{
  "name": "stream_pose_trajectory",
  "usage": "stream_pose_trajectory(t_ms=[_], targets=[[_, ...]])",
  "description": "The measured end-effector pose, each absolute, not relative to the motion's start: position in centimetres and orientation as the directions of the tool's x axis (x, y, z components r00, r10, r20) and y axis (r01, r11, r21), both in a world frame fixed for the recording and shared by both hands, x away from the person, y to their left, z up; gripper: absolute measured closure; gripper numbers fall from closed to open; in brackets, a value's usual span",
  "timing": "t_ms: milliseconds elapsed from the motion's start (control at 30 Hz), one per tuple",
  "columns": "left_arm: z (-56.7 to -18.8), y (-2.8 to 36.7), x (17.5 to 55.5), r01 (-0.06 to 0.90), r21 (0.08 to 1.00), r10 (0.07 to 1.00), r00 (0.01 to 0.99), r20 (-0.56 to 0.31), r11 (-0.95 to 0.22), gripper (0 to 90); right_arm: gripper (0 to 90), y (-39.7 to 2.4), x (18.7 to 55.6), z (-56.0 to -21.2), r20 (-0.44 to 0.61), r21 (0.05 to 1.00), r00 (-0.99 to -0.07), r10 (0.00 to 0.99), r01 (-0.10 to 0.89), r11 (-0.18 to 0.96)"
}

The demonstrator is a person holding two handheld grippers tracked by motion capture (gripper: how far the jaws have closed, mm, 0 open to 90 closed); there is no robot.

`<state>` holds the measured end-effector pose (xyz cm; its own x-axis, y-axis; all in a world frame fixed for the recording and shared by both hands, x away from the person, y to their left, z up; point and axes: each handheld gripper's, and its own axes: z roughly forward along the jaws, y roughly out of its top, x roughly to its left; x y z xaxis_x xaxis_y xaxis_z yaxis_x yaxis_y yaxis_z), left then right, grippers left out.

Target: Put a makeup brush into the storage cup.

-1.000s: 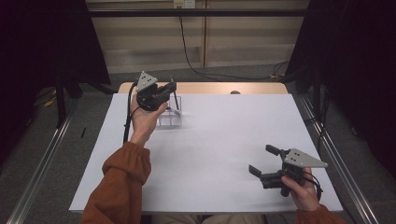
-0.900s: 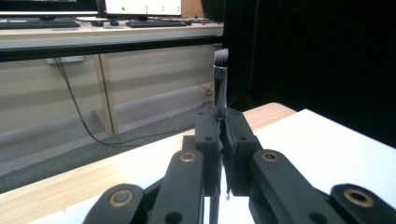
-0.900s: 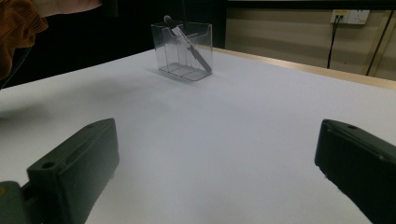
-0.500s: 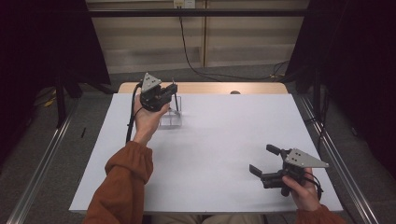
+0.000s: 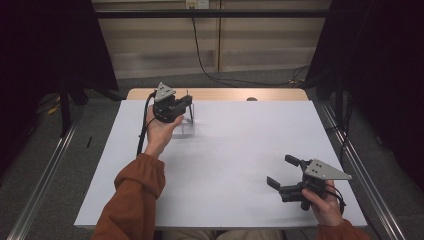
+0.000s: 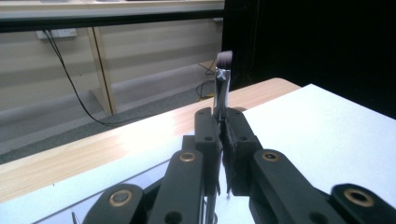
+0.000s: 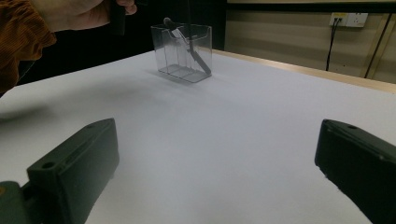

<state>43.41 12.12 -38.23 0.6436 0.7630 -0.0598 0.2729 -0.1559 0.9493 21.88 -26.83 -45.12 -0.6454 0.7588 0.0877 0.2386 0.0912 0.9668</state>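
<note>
**One brush clamped, one gripper idle**

Two grippers over the white table (image 5: 235, 165). The left gripper (image 5: 186, 102) sits near the table's far left corner, jaws closed tight on a makeup brush (image 6: 222, 86). In the left gripper view the brush stands upright between the jaws, metal collar just above them, bristle tip uppermost; the long axis runs roughly vertical, handle end down and hidden behind the jaws. The brush is directly over or just beside a clear plastic organizer (image 7: 183, 53) that stands by the far edge; whether the handle touches it, I cannot tell. A second brush (image 7: 189, 44) leans tilted inside one compartment.

The right gripper (image 5: 284, 172) rests near the near right corner, jaws wide apart, nothing between them.

Handling, as judged: the brush is light, thin and stiff along the handle, soft only at the bristles. The smooth collar could slip or pivot in the pads. Best hold is on the handle just below the collar, never on the bristles. The organizer looks light and easy to tip.
</note>
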Motion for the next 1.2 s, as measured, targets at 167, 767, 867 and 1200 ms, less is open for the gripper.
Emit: stream_pose_trajectory(t_ms=[167, 767, 867, 1200], targets=[[-38.5, 11.8, 43.4, 0.277, 0.945, 0.759, 0.649, -0.051, -0.174, 85.5, 0.0, -26.8, 21.9, -45.1, 0.088, 0.967, -0.646, 0.759, 0.239, 0.092], [-39.5, 11.9, 43.8, 0.312, 0.935, 0.761, 0.645, -0.077, -0.170, 85.2, 0.0, -26.8, 21.9, -45.1, 0.091, 0.967, -0.644, 0.759, 0.240, 0.088], [-39.7, 11.9, 43.9, 0.325, 0.931, 0.763, 0.640, -0.087, -0.166, 85.2, 0.0, -26.8, 21.9, -45.1, 0.088, 0.967, -0.644, 0.759, 0.239, 0.090], [-40.3, 12.0, 44.3, 0.346, 0.926, 0.762, 0.638, -0.111, -0.154, 82.8, 0.0, -26.8, 21.9, -45.1, 0.089, 0.967, -0.642, 0.762, 0.238, 0.088]])
